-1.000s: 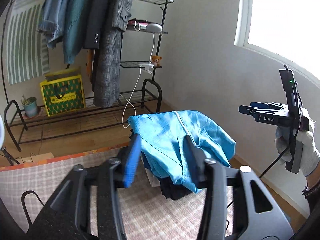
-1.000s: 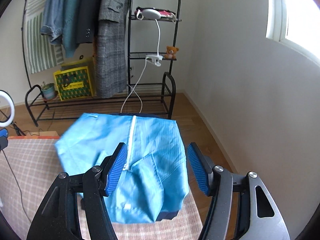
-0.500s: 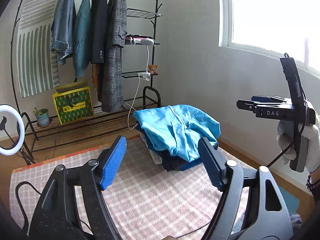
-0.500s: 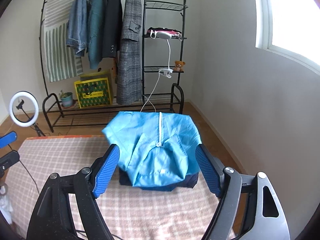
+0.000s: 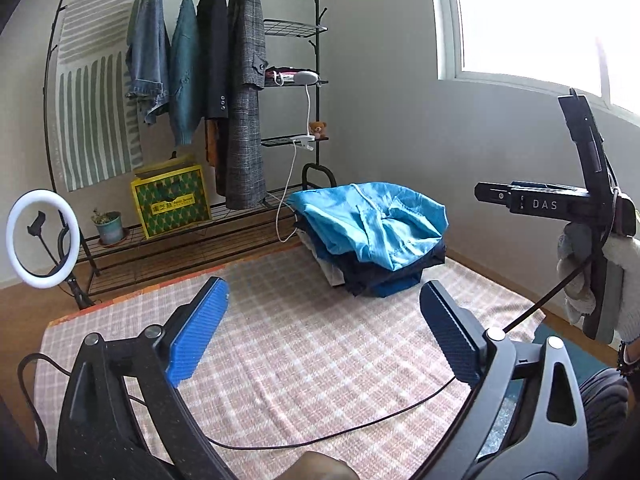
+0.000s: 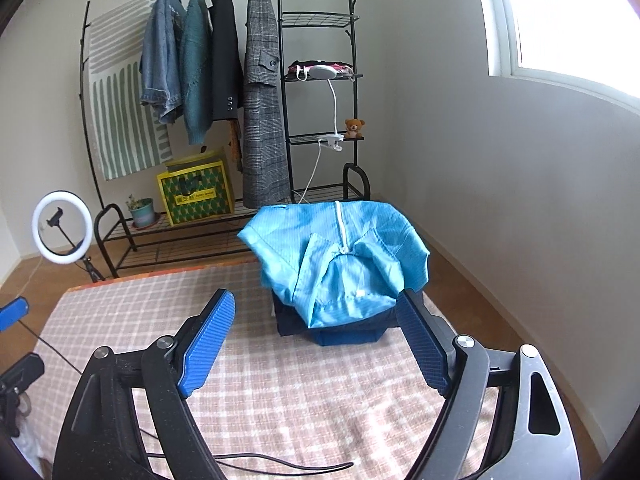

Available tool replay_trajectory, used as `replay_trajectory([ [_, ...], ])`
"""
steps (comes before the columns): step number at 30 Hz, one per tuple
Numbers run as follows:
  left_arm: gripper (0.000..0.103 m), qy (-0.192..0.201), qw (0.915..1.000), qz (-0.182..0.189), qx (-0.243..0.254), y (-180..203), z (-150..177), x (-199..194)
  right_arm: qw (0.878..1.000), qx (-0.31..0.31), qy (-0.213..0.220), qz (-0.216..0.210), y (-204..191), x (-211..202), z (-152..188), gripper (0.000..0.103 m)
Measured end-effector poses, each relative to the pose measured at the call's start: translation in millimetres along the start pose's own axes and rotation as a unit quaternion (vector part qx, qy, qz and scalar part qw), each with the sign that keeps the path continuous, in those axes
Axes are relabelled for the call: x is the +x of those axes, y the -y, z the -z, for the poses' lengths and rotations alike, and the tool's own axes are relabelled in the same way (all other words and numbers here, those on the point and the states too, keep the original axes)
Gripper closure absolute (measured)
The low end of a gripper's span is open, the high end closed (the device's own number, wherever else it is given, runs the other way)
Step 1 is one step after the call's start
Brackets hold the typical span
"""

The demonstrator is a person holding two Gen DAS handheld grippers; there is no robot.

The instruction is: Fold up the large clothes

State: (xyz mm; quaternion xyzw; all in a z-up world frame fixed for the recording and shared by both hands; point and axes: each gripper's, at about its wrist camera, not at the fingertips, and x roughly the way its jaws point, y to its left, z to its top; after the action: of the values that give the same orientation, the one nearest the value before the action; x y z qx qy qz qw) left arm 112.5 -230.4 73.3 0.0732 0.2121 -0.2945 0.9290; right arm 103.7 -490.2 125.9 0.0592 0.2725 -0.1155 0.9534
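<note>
Nearest, the left gripper [image 5: 322,328] is wide open with nothing in it. The right gripper [image 6: 316,344] is wide open and empty too. Both have just been opening, and only the checked mat [image 6: 280,392] shows between their blue pads. A black cable [image 5: 360,428] lies across the near edge of the mat.

Farther off, at the far right corner of the mat, sits a pile of folded clothes [image 5: 384,276]. On top is the light blue jacket [image 6: 340,256]. It looks thin, soft and light, so it will flop and may slide off the pile. It is best to pinch it at an edge or a corner, one gripper on each side. It is folded, with a white zip up the middle and its collar open toward us. It is a bit puffy and crooked, and hangs over the dark clothes under it.

Behind the mat stands a clothes rack [image 6: 280,80] with coats.
</note>
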Motion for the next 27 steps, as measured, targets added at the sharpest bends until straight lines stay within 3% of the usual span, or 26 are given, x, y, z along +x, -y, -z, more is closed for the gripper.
replay_trajectory([
  [9,0.0,-0.009,0.9986,-0.041,0.033,3,20,3,0.999,-0.008,0.032,0.024,-18,0,26,0.019],
  [15,0.0,-0.021,0.9983,-0.049,0.022,-4,31,8,0.998,-0.012,0.053,0.039,-25,5,40,0.014],
  [27,0.0,-0.055,0.9952,-0.075,0.027,-11,50,24,0.999,-0.01,0.018,0.024,-25,29,51,0.011],
])
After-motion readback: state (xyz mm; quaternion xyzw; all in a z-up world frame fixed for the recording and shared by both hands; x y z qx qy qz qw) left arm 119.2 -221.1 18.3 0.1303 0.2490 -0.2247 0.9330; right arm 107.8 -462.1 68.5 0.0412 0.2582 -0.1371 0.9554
